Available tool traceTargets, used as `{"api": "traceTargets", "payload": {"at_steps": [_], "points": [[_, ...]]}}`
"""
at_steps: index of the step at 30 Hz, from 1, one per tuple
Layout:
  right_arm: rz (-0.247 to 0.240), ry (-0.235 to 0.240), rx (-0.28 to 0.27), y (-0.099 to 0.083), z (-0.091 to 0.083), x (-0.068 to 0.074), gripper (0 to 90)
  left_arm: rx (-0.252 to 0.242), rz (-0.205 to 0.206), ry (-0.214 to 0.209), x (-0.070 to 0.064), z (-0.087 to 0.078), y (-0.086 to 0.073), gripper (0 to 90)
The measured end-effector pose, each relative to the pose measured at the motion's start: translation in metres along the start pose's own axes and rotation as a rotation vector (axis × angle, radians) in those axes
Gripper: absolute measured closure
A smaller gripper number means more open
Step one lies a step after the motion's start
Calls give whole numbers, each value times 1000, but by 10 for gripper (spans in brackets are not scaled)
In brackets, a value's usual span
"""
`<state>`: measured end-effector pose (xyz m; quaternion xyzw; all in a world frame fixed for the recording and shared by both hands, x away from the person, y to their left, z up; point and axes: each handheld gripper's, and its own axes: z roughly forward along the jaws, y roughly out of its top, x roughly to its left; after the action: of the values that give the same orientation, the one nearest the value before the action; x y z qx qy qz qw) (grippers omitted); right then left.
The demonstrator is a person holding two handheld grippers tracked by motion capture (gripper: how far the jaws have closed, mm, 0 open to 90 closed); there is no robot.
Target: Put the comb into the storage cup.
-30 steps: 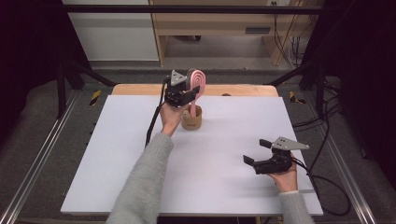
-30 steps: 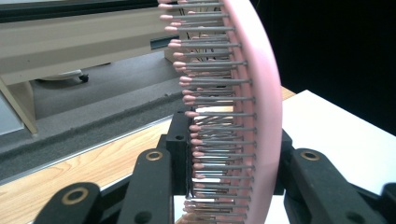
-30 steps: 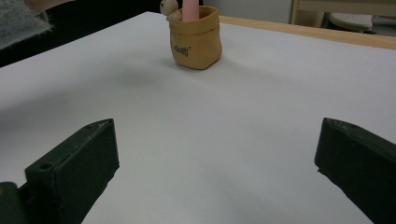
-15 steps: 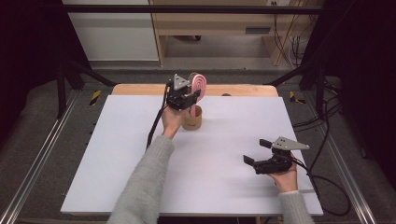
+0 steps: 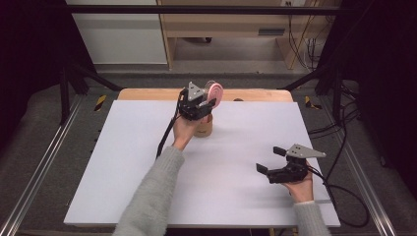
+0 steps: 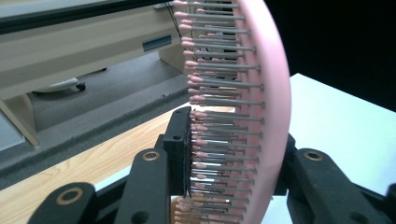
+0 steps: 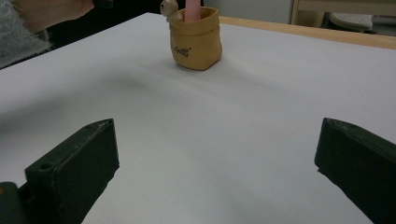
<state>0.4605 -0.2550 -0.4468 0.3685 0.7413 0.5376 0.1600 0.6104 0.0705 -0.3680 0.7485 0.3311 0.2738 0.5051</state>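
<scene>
A small yellow-brown pot (image 7: 195, 39) stands near the far edge of the white table (image 7: 261, 121). On its front is one short dark word in curly letters. It is too small and blurry to read for sure. There are no other words, numbers or signs to read.

White board (image 5: 123, 162): covers most of the table, fills the middle and lower frame in the high view.
Wooden table edge (image 5: 255, 95): thin strip past the board's far side, upper middle.
Wooden cabinet (image 5: 226, 29): top centre, on the floor beyond the table.
Black frame bar (image 5: 206, 9): runs across the top.
Metal rail (image 5: 34, 182): slants along the lower left.
Grey floor (image 5: 49, 128): left of the board.
</scene>
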Motion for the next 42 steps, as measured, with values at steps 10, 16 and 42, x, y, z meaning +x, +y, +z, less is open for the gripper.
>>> {"api": "traceTargets", "payload": {"at_steps": [10, 16, 42], "points": [[0, 0, -1, 0, 0, 0, 0, -14, 22, -13, -10, -5, -4, 602], [1, 0, -1, 0, 0, 0, 0, -26, 30, -20, -16, -7, -6, 587], [0, 0, 1, 0, 1, 0, 0, -44, -30, -77, -21, -19, -17, 301]]}}
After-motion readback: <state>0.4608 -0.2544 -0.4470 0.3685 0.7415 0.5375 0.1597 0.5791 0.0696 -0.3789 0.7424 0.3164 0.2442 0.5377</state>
